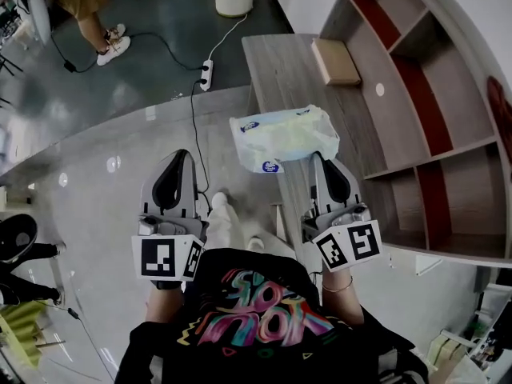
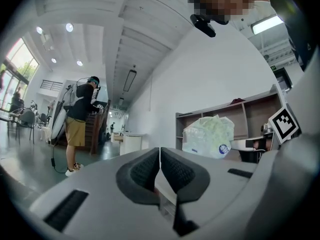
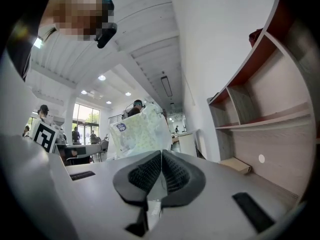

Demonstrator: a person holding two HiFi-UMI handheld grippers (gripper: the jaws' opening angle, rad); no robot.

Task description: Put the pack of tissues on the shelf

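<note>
The pack of tissues [image 1: 284, 137] hangs at the tip of the right gripper [image 1: 322, 158], whose fingers [image 3: 145, 173] press together, apparently on its wrapper edge. The left gripper [image 1: 178, 160], alongside, is closed on nothing. So thin a pinch likely wants a slow, level carry across the surface [image 1: 280, 70] to the shelf [image 1: 416, 94], ahead and right.

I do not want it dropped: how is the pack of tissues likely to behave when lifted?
Probably soft and floppy: the pack of tissues has crumpled, sagging plastic wrap. Likely light for its size, as the right gripper seems to carry it by one edge.
</note>
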